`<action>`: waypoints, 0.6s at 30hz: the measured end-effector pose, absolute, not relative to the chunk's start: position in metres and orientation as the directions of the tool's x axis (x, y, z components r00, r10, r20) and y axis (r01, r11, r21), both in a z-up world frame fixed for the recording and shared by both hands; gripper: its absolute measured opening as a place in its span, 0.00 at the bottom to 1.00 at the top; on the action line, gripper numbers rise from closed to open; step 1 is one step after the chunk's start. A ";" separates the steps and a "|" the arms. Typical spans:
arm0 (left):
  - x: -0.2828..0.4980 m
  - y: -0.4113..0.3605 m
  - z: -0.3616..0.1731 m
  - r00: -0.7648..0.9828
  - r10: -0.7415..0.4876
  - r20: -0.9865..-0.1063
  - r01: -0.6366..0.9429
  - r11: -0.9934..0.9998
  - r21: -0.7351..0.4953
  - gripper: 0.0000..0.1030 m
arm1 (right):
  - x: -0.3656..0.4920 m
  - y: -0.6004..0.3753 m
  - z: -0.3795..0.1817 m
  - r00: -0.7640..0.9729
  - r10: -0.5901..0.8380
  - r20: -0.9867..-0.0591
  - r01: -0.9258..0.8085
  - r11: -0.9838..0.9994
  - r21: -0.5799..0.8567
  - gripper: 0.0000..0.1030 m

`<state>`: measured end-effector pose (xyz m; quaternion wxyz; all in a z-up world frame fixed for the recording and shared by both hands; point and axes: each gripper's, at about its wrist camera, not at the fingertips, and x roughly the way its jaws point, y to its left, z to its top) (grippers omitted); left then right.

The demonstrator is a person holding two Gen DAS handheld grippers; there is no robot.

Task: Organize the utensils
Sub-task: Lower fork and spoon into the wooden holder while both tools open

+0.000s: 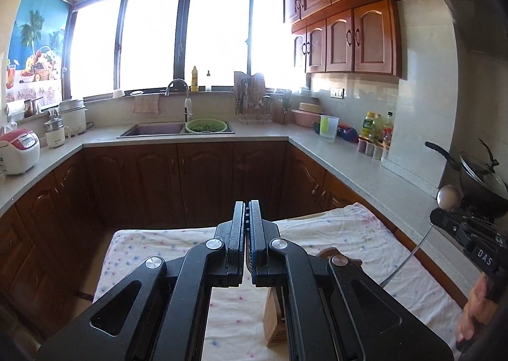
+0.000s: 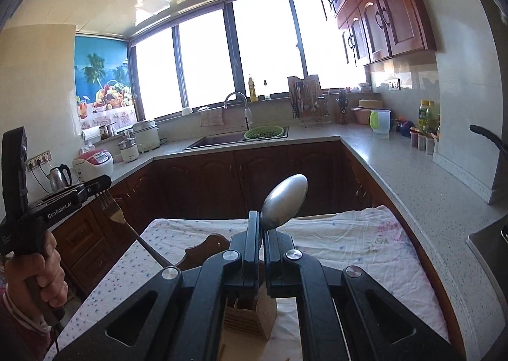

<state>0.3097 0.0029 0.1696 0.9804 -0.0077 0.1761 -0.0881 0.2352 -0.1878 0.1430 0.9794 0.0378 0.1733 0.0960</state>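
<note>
My left gripper (image 1: 247, 211) is shut, and its own view shows little of what it holds. From the right wrist view, the left gripper (image 2: 106, 183) grips a metal fork (image 2: 111, 207) with the tines up and the handle slanting down toward the table. My right gripper (image 2: 261, 218) is shut on a steel spoon (image 2: 285, 200) with its bowl pointing up. In the left wrist view the right gripper (image 1: 438, 216) and spoon (image 1: 449, 197) appear at the right edge. Both are raised above a slotted wooden utensil holder (image 2: 247, 313) (image 1: 274, 319) on the table.
The table wears a white dotted cloth (image 2: 349, 234) (image 1: 349, 227), with a brown wooden board (image 2: 206, 246) lying on it. Counters run round three sides with a sink (image 1: 152, 129), a green colander (image 1: 206, 126), a rice cooker (image 1: 19, 151), bottles (image 1: 377, 126) and a wok (image 1: 482, 183).
</note>
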 end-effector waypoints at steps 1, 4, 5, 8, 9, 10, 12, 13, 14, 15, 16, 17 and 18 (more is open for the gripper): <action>0.317 0.000 0.165 0.921 -0.172 -0.350 0.166 0.985 -0.046 0.01 | 0.243 -0.183 0.139 0.921 0.191 -0.340 -0.170 0.981 0.089 0.02; 0.332 -0.011 0.144 0.914 -0.163 -0.373 0.164 0.986 -0.028 0.01 | 0.261 -0.172 0.121 0.915 0.174 -0.365 -0.170 0.985 0.043 0.02; 0.334 -0.015 0.136 0.911 -0.159 -0.381 0.165 0.986 -0.017 0.01 | 0.266 -0.168 0.114 0.910 0.170 -0.377 -0.171 0.985 0.029 0.02; 0.340 -0.026 0.112 0.899 -0.155 -0.410 0.174 0.985 0.008 0.01 | 0.277 -0.160 0.089 0.896 0.165 -0.412 -0.179 0.984 0.004 0.02; 0.341 -0.029 0.105 0.895 -0.159 -0.418 0.179 0.984 0.011 0.01 | 0.280 -0.158 0.083 0.891 0.168 -0.421 -0.183 0.983 0.004 0.02; 0.340 -0.032 0.098 0.890 -0.159 -0.426 0.183 0.983 0.016 0.01 | 0.282 -0.158 0.077 0.886 0.174 -0.429 -0.189 0.982 0.008 0.02; 0.341 -0.035 0.086 0.881 -0.160 -0.445 0.189 0.982 0.020 0.01 | 0.286 -0.158 0.068 0.880 0.180 -0.440 -0.194 0.981 0.013 0.02; 0.341 -0.036 0.081 0.876 -0.165 -0.454 0.193 0.981 0.017 0.02 | 0.287 -0.158 0.064 0.877 0.181 -0.446 -0.194 0.981 0.015 0.02; 0.340 -0.036 0.077 0.873 -0.172 -0.456 0.199 0.980 0.012 0.02 | 0.288 -0.159 0.060 0.873 0.184 -0.451 -0.196 0.980 0.020 0.02; 0.340 -0.036 0.074 0.872 -0.181 -0.456 0.207 0.978 0.007 0.02 | 0.291 -0.162 0.057 0.869 0.188 -0.457 -0.198 0.980 0.026 0.02; 0.341 -0.038 0.073 0.870 -0.186 -0.457 0.212 0.977 0.005 0.02 | 0.292 -0.162 0.054 0.865 0.192 -0.463 -0.200 0.979 0.033 0.02; 0.341 -0.040 0.072 0.869 -0.189 -0.458 0.216 0.976 0.007 0.02 | 0.293 -0.163 0.052 0.861 0.195 -0.470 -0.200 0.979 0.038 0.02; 0.340 -0.041 0.071 0.867 -0.192 -0.459 0.221 0.975 0.010 0.02 | 0.294 -0.164 0.050 0.859 0.194 -0.473 -0.198 0.979 0.043 0.02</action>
